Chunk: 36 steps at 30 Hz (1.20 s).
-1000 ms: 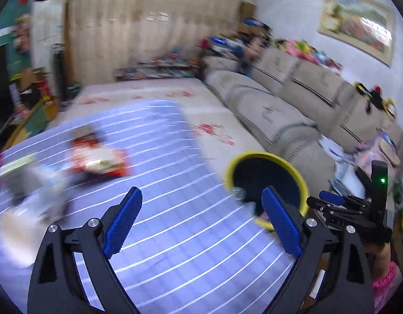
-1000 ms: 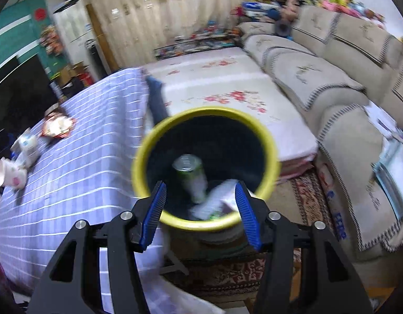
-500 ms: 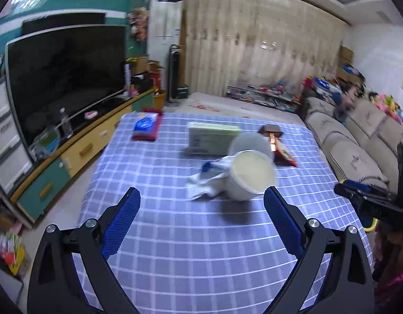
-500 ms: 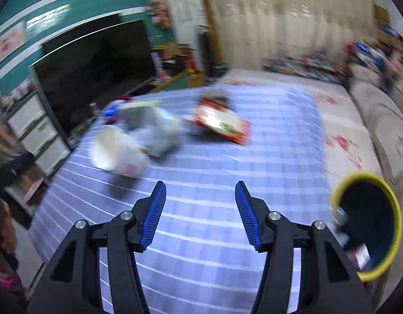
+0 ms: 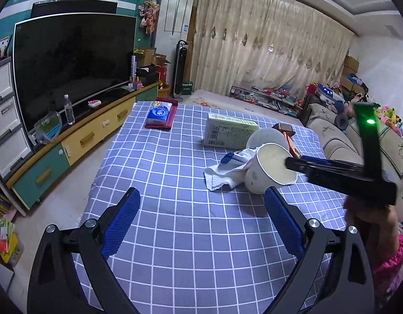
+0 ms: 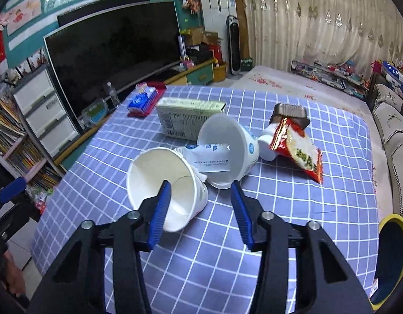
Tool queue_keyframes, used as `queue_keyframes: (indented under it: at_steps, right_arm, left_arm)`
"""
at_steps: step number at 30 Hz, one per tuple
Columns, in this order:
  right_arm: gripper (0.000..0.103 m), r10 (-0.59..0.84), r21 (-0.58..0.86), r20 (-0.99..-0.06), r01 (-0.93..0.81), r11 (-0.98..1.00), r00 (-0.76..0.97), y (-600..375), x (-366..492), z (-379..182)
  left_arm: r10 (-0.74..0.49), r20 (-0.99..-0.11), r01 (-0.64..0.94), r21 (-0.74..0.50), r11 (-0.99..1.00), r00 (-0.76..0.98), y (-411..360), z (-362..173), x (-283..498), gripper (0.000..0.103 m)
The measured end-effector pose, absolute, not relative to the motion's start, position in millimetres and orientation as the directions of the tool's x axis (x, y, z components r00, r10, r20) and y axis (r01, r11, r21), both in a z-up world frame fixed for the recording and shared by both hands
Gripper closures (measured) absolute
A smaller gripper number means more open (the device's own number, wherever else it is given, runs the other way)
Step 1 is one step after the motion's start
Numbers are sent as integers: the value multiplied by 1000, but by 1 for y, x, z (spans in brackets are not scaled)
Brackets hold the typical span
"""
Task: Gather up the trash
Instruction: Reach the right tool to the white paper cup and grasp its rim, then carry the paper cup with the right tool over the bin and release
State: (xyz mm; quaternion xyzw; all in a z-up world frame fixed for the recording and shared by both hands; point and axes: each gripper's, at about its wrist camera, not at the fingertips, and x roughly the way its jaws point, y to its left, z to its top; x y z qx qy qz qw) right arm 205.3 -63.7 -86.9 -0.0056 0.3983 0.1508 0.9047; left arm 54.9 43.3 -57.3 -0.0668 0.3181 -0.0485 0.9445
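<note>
Bin now sidelong — cups (image 6: 167, 185) ahead, labels illegible

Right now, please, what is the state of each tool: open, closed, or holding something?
Left tool: open, holding nothing.
Right tool: open, jaws just closing further, one finger inside the tipped white paper cup, not gripping it.

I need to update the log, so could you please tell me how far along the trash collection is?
Done: cannot tell; the bin at the table's edge is mostly cut off.
In hand: nothing. The right gripper, whose jaws have just been closing, straddles the nearest paper cup's wall.
Left: the second cup, the red wrapper.
</note>
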Motion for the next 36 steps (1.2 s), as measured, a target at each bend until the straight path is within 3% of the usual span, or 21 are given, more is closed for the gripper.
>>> queue_keyframes:
  at_steps: [5,9,12,27,36]
  right_arm:
    - [73,238,84,-757,-270,959,609,-51,221,-107]
    - [91,228,71,-765,-272,960,603,-47,223,-111]
    - [98,233,70,-762,-280,957,604,-47,221,-111]
    - [99,279,163,-690,-232,959,667,-109,162,-82]
    - [98,29,167,-663,110,980,748,-245,120,-78]
  left_arm:
    - [-146,-603,59,-162,985,784,39,-62,59,9]
    - [-145,-606,56,-163,985,782,38,-65,61,8]
    - [-144,-607,52,-166,985,781,38,-68,62,8]
    - [-163,-618,80,-160,984,769,25,-75,66,8]
    - [-192,-628,122,-152,981,754,-1,-79,73,8]
